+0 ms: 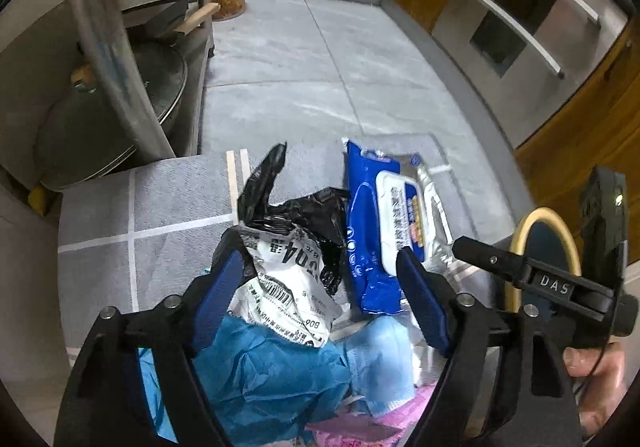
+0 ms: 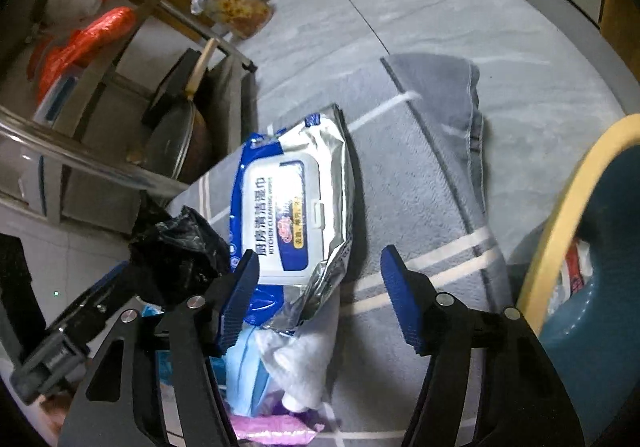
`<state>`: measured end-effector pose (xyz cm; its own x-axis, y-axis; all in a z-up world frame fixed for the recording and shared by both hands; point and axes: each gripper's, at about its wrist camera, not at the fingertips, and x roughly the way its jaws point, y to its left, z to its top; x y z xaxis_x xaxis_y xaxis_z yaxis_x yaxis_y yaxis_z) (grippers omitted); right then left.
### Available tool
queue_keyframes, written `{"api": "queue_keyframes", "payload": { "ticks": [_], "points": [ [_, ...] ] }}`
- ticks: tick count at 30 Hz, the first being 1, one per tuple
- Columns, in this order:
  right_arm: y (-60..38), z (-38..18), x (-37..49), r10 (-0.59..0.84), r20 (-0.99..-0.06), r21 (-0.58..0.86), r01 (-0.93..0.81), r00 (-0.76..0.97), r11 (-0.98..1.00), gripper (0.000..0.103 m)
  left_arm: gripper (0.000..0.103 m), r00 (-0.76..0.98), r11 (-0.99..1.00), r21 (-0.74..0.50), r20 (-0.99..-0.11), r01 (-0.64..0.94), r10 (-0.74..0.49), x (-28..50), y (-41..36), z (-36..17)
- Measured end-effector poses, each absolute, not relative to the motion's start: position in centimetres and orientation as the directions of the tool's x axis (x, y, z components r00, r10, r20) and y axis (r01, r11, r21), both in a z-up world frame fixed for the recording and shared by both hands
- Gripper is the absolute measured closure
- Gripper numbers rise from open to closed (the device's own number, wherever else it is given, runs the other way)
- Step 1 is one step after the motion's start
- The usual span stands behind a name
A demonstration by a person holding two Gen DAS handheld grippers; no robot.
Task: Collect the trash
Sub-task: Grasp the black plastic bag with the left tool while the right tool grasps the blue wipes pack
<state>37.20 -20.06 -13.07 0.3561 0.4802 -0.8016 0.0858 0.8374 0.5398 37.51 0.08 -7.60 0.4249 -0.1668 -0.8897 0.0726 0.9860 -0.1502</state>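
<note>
Grey floor tiles and a grey striped mat (image 2: 420, 183) are filling both views, with wood panelling behind. Going outward from the tongs: the left gripper (image 1: 320, 287) is being held wide open low in its frame, nothing being gripped, its fingers straddling a crumpled white label (image 1: 288, 287) that is lying on a black plastic bag (image 1: 304, 211) and a blue cloth (image 1: 264, 371). The right gripper (image 2: 318, 295) is also being held open and empty, its left finger touching the lower edge of a blue wipes pack (image 2: 292, 207), which is lying at centre frame on the mat; a face mask (image 2: 244, 367) and a pink wrapper (image 2: 276, 431) are lying just below it. A blue bin (image 2: 592, 327) with a yellow rim is standing at the right edge, near the pile. A lidded pan (image 1: 116, 119) is resting on a rack at the upper left.

The picking-up step is judged to be in hand, with no piece yet taken. Next, a closing of the left fingers on the label, or a shift of the right gripper leftwards over the pack, is being called for, then a carry to the bin.
</note>
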Motion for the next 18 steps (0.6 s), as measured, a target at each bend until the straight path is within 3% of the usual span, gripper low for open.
{"api": "queue_keyframes", "payload": {
  "ticks": [4, 8, 10, 18],
  "points": [
    [-20.0, -14.5, 37.5, 0.504, -0.803, 0.559, 0.111, 0.318, 0.822, 0.053, 0.044, 0.393, 0.993, -0.096, -0.912, 0.068, -0.115, 38.4, -0.6, -8.7],
    [-19.6, -15.7, 37.6, 0.525, -0.803, 0.574, 0.134, 0.281, 0.808, 0.064, 0.068, 0.366, 0.995, -0.089, -0.926, 0.038, -0.096, 39.2, -0.4, -9.5],
    [-19.3, -15.9, 37.7, 0.536, -0.799, 0.584, 0.137, 0.274, 0.800, 0.072, 0.071, 0.369, 0.995, -0.096, -0.924, 0.024, -0.098, 39.4, -0.1, -9.4],
    [-18.8, -15.5, 38.1, 0.524, -0.789, 0.586, 0.140, 0.320, 0.798, 0.090, 0.079, 0.394, 0.987, -0.161, -0.907, -0.001, -0.147, 39.4, 1.0, -8.4]
  ]
}}
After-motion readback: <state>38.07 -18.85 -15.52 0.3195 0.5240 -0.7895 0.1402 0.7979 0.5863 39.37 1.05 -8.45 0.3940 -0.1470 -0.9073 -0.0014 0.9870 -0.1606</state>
